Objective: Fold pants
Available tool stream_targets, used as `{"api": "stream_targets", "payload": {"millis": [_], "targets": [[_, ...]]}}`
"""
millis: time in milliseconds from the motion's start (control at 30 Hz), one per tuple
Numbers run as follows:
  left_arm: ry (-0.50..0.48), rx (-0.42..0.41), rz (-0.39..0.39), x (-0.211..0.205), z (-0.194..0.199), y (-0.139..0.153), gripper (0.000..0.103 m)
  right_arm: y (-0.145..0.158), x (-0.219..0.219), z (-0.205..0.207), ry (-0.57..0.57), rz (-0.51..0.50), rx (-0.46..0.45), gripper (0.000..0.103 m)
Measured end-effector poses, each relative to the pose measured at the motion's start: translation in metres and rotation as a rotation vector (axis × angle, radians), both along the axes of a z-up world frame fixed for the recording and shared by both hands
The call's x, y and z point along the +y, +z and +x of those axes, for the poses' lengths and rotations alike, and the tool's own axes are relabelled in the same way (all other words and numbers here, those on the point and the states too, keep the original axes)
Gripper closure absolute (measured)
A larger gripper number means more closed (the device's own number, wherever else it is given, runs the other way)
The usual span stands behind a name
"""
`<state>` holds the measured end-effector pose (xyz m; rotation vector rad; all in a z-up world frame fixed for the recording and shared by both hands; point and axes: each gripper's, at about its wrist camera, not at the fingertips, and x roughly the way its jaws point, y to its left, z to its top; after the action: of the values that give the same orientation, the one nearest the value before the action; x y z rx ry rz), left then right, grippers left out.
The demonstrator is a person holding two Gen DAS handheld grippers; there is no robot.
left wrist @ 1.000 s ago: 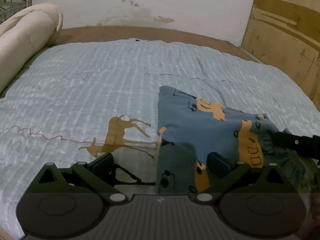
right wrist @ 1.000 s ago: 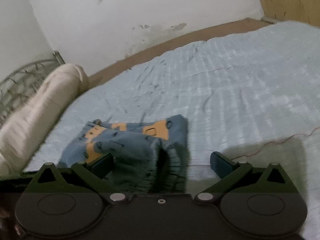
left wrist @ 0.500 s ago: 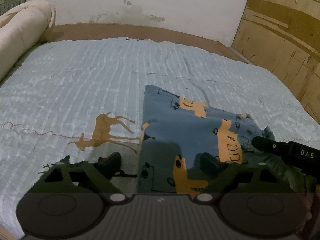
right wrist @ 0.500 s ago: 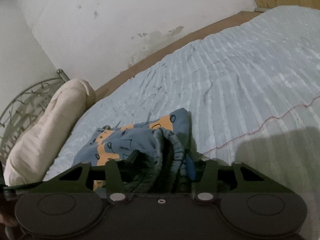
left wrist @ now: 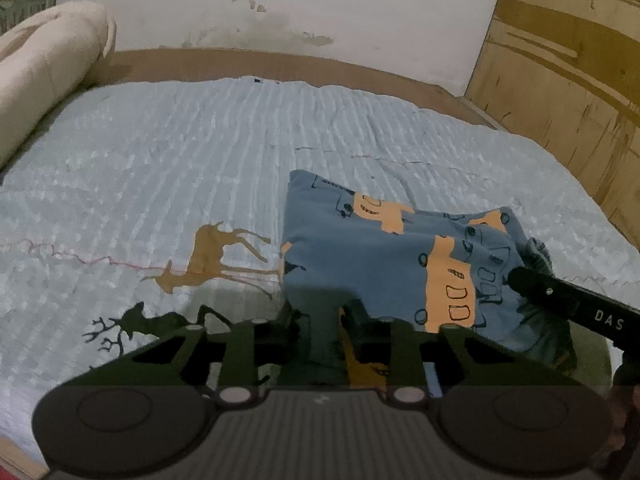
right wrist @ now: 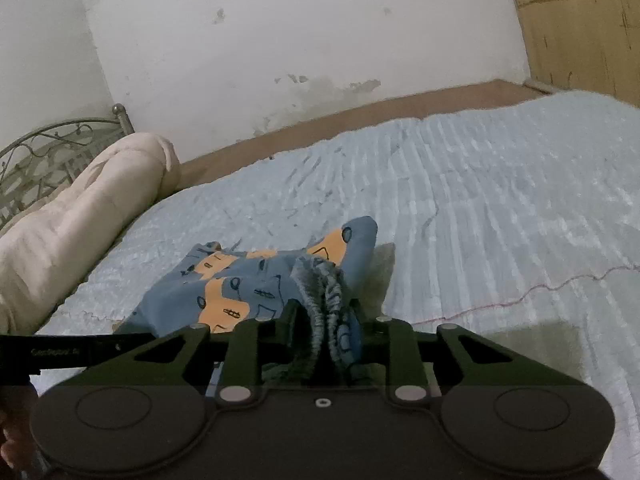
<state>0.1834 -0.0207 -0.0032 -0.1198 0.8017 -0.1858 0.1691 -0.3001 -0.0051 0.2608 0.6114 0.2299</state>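
A rolled cream blanket (left wrist: pixel 48 68) lies along the left edge of the bed (left wrist: pixel 168 160). The bed has a pale blue cover with an orange deer (left wrist: pixel 212 256) sewn on it, near the middle of the front edge. Just right of the deer lie the pants (left wrist: pixel 384 248). They are blue with orange trucks, already folded into a small flat bundle, toward the front right part of the bed.

The left gripper (left wrist: pixel 324 332) has just been closing its jaws. Now they pinch the near left edge of the pants, with the cloth squeezed between them. The right gripper (right wrist: pixel 324 332) has just been closing too. Its jaws hold the ribbed waistband (right wrist: pixel 320 292) at the right end of the bundle, and that end looks a bit lifted off the bed.

The step now seems to be picking up the near side to fold it over. To do it well, both hands should go up together and stay level, so the cloth stays flat. Then carry the near edge to meet the far edge, line up the corners, lay it down softly, and only then let go.
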Motion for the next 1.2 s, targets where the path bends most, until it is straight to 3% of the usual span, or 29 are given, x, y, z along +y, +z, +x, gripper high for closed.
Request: {"api": "stream_targets", "payload": {"millis": [200, 533, 833, 1200], "targets": [[-0.006, -0.017, 0.007, 0.000, -0.001, 0.007, 0.089, 0.008, 0.005, -0.003, 0.007, -0.033, -0.033, 0.082], [-0.019, -0.102, -0.001, 0.001, -0.007, 0.030, 0.091, 0.020, 0.012, -0.005, 0.026, -0.056, -0.095, 0.086], [0.085, -0.198, -0.036, 0.025, 0.006, 0.050, 0.091, 0.037, 0.036, 0.023, 0.053, -0.047, -0.159, 0.086], [0.180, -0.152, -0.075, 0.051, 0.060, 0.036, 0.091, 0.035, 0.072, 0.082, 0.069, -0.095, -0.188, 0.086]]}}
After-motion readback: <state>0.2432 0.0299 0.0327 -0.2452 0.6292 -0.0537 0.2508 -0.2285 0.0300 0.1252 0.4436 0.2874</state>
